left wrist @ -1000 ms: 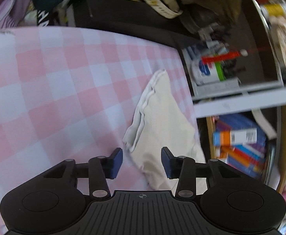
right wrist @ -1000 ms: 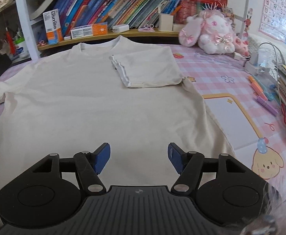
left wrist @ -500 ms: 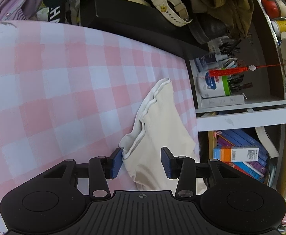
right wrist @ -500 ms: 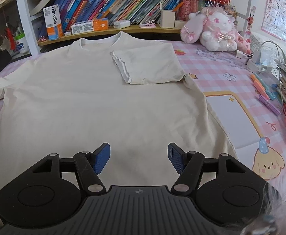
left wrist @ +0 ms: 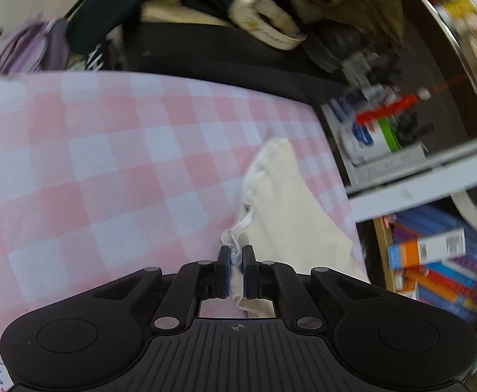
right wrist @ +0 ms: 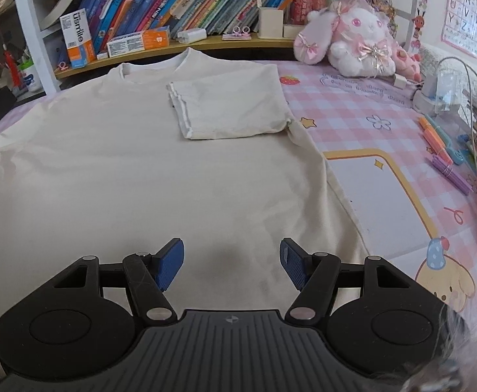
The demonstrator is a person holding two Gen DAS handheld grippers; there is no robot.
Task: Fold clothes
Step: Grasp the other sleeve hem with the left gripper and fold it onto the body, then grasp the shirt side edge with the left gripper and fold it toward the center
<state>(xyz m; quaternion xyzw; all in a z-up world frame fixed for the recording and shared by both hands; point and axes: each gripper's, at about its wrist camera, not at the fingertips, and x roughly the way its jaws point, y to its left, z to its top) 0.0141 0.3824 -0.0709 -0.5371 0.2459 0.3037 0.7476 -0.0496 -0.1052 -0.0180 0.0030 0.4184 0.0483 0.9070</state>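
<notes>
Right wrist view, orange-white box (right wrist: 77, 37) reading "üsmile", alphabet chart (right wrist: 470, 6)

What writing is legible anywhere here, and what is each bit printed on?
"Usmile": orange and white box on the shelf.
Alphabet letters, among them "M", "N", "R", "Z": wall chart.
Book spines, the flat orange carton and the pink script on the tablecloth: too small to read.
Left view: too blurred.
</notes>
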